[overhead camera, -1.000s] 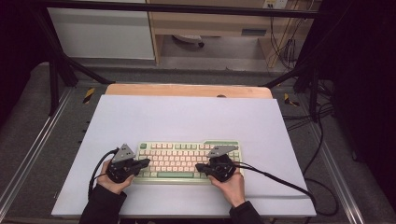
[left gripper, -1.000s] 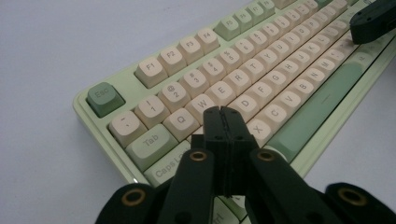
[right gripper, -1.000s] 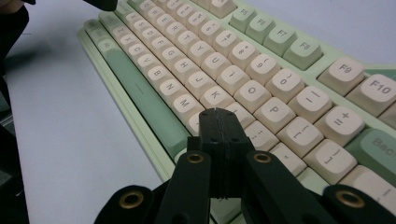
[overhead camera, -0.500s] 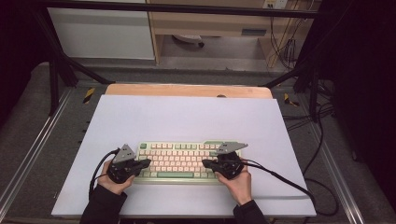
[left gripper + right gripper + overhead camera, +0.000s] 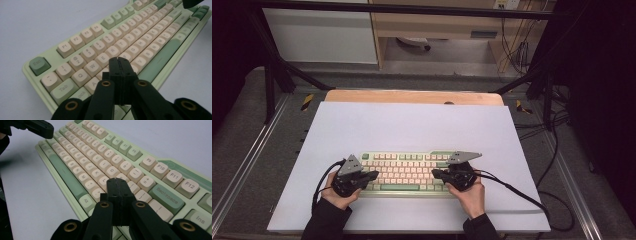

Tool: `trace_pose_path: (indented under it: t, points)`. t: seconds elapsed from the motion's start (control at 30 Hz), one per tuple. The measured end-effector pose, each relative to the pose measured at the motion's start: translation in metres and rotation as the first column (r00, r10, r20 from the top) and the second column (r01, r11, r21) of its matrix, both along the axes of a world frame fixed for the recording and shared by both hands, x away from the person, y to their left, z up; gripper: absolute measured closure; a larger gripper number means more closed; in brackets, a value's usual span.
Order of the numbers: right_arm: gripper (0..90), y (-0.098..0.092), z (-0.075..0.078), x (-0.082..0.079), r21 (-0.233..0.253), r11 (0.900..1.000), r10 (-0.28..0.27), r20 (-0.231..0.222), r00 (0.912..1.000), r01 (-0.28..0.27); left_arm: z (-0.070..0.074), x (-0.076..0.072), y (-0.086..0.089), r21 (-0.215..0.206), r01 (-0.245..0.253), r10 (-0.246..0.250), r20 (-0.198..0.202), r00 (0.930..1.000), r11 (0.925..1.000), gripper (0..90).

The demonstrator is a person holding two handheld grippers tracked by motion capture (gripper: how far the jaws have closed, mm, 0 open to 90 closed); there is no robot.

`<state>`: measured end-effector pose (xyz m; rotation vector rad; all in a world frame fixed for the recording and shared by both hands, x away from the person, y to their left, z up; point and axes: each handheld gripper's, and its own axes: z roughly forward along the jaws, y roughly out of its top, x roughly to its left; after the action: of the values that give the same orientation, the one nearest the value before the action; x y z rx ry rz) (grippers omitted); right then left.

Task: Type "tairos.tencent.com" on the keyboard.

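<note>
Hands first, from the left: my left hand [image 5: 338, 192] grips the left gripper [image 5: 371, 175] at the left end of the pale green keyboard with cream and green keycaps [image 5: 407, 172]. Its black jaws are pressed flat together with nothing between them, and the left gripper view shows the tips [image 5: 118, 61] hanging over the keys just below the E and R row, near the A key.

That keyboard lies flat on the light grey-blue table mat [image 5: 412, 125], toward my edge of it, long side running left to right. Its long green spacebar [image 5: 399, 187] faces me.

On the right, my right hand [image 5: 469, 192] holds the right gripper [image 5: 438, 173] over the right part of the keyboard. Its jaws are likewise closed tight on nothing, tips [image 5: 117, 182] above the keys just short of the green Backspace key [image 5: 167, 197]. Black cables [image 5: 512, 190] trail from that gripper across the mat to the right.
</note>
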<state>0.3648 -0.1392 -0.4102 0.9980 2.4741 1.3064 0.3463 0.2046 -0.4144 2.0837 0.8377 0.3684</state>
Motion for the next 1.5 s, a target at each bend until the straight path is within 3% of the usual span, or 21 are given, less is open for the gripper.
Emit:
trace_pose_path:
  t: [0.47, 1.07, 1.5]
  points:
    - [90.0, -0.002, 0.001, 0.0, 0.004, 1.0, 0.0, -0.002, 1.0, 0.0, -0.007, 0.002, -0.031, 0.036, 0.057, -0.056, -0.018, 0.9982, 0.9977, 90.0]
    - [90.0, -0.001, 0.001, -0.001, 0.007, 1.0, 0.001, -0.003, 1.0, 0.0, -0.018, 0.004, -0.032, 0.053, 0.061, -0.059, -0.028, 0.9978, 0.9967, 89.9]
    - [90.0, -0.003, 0.004, -0.001, 0.021, 1.0, -0.001, 0.005, 1.0, 0.001, -0.01, 0.0, -0.025, 0.04, 0.058, -0.058, -0.011, 0.9983, 0.9975, 90.0]
